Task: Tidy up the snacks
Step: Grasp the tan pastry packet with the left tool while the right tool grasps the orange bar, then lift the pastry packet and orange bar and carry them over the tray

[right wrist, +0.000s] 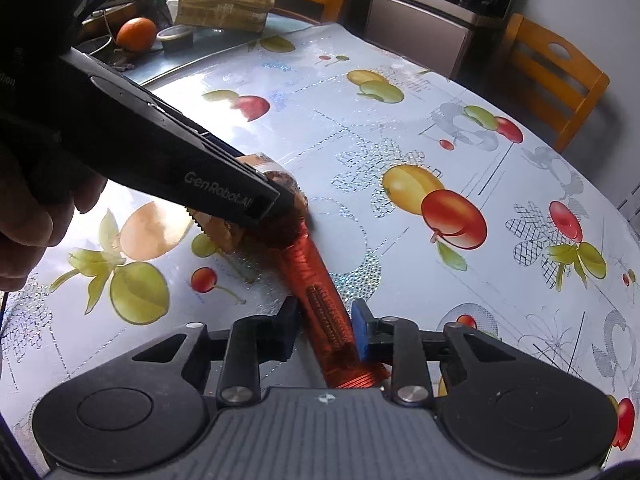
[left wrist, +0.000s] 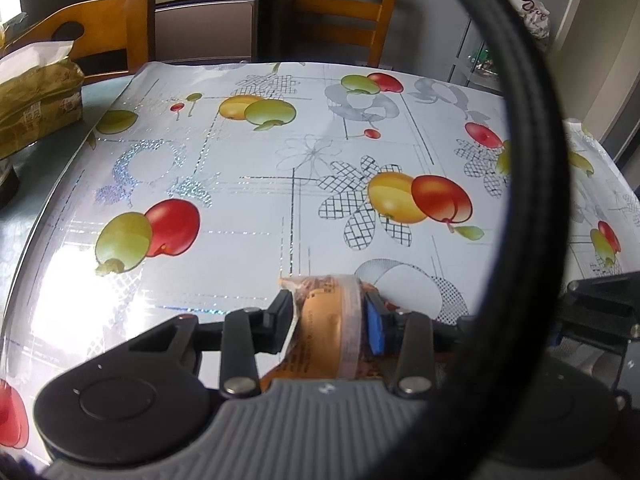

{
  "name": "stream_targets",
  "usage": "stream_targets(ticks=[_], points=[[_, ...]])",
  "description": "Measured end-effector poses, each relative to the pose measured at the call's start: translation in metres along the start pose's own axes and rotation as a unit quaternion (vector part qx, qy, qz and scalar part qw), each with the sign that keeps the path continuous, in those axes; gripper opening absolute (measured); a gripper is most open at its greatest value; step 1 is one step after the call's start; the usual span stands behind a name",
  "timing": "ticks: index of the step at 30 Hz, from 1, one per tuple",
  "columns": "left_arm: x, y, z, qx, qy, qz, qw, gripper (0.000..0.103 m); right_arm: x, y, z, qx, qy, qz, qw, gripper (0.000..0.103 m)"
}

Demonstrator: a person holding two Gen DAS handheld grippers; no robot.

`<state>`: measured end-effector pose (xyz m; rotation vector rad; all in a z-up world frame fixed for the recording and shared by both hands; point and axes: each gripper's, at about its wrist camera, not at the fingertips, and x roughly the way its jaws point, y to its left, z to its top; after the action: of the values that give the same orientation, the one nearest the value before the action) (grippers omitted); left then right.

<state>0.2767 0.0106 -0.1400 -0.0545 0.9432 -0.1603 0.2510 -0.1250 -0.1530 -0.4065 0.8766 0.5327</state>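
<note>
Clamping one snack packet (right wrist: 320, 276), both left gripper (left wrist: 330, 316) and right gripper (right wrist: 326, 332).

The bench (left wrist: 248, 168) wore a glossy fruit-printed cloth, with bright glare on its near left part. Two orange wooden chairs (left wrist: 340, 8) stood behind it, near a grey cabinet (left wrist: 204, 28) and grey walls.

Glossy fruit-printed plastic tablecloth (left wrist: 240, 184); shiny red foil snack packet (right wrist: 320, 292); matt black plastic gripper (right wrist: 325, 330); varnished orange wooden chair (left wrist: 340, 4).
</note>
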Motion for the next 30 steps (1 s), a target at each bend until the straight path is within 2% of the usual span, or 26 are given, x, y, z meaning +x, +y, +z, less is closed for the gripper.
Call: stream_targets(ticks=[13, 18, 21, 30], points=[[-0.018, 0.015, -0.016, -0.021, -0.006, 0.01, 0.9997, 0.033, -0.013, 0.014, -0.01, 0.028, 0.026, -0.002, 0.999, 0.026], [-0.029, 0.012, -0.026, -0.007, -0.01, 0.006, 0.9999, 0.032, -0.02, 0.023, -0.018, 0.035, 0.03, -0.006, 0.999, 0.026], [-0.036, 0.008, -0.035, 0.007, -0.01, 0.002, 0.9999, 0.032, -0.022, 0.03, -0.019, 0.018, 0.031, -0.01, 0.999, 0.026], [-0.053, 0.003, -0.058, 0.022, -0.01, -0.003, 0.9997, 0.032, -0.017, 0.033, -0.011, -0.002, 0.033, -0.01, 0.999, 0.033]])
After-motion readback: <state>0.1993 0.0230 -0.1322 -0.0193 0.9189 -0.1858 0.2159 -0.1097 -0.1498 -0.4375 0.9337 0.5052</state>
